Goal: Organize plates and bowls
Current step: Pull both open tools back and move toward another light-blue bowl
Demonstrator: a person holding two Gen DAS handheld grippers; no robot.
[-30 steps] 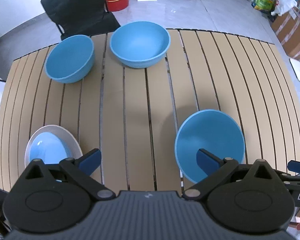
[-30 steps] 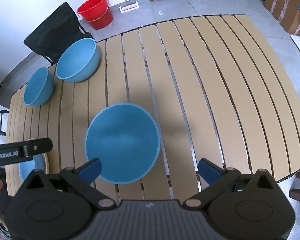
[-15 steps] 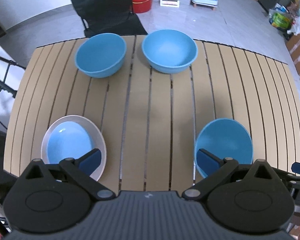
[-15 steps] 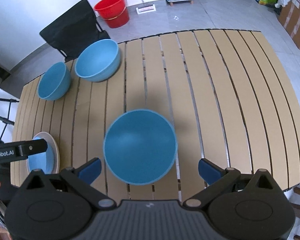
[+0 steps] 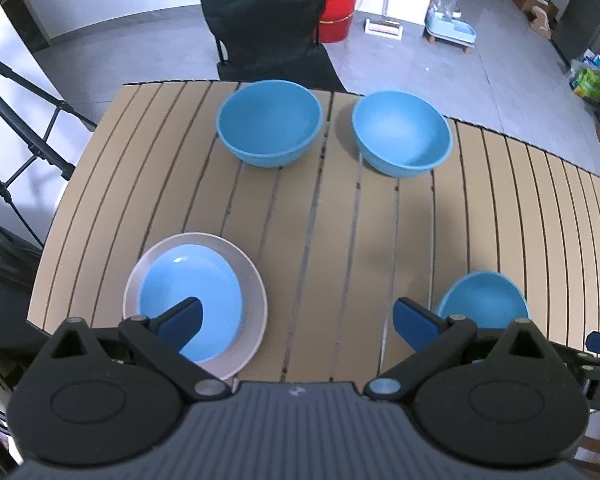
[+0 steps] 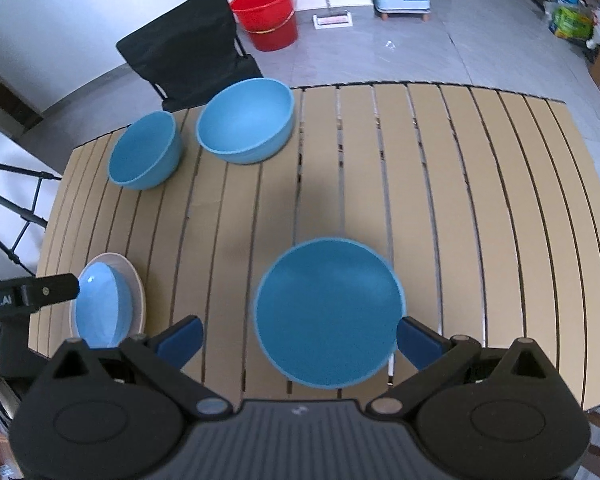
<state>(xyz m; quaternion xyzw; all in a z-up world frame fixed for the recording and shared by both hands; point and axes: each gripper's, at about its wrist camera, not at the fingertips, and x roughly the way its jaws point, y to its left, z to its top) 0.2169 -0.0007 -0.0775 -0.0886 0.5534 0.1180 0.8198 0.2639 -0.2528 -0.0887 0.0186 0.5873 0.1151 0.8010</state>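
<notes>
Three blue bowls stand on the slatted wooden table (image 5: pixel 340 216): two at the far side (image 5: pixel 269 133) (image 5: pixel 402 134) and one near the front (image 5: pixel 484 300), which fills the middle of the right wrist view (image 6: pixel 328 312). A light blue plate (image 5: pixel 190 300) lies on a white plate (image 5: pixel 256 292) at the front left. My left gripper (image 5: pixel 296 318) is open and empty above the front edge, its left finger over the plates. My right gripper (image 6: pixel 298 338) is open and empty, its fingers either side of the near bowl, above it.
A black folding chair (image 5: pixel 268 24) stands behind the table, with a red bucket (image 5: pixel 338 8) beyond it. A black tripod (image 5: pixel 24 120) stands at the left. Boxes and bags (image 5: pixel 588 80) lie on the floor at the far right.
Both grippers have drawn back and risen, so the table looks smaller and more of the floor shows. The bowls and plates have not moved. Both grippers stay open.
</notes>
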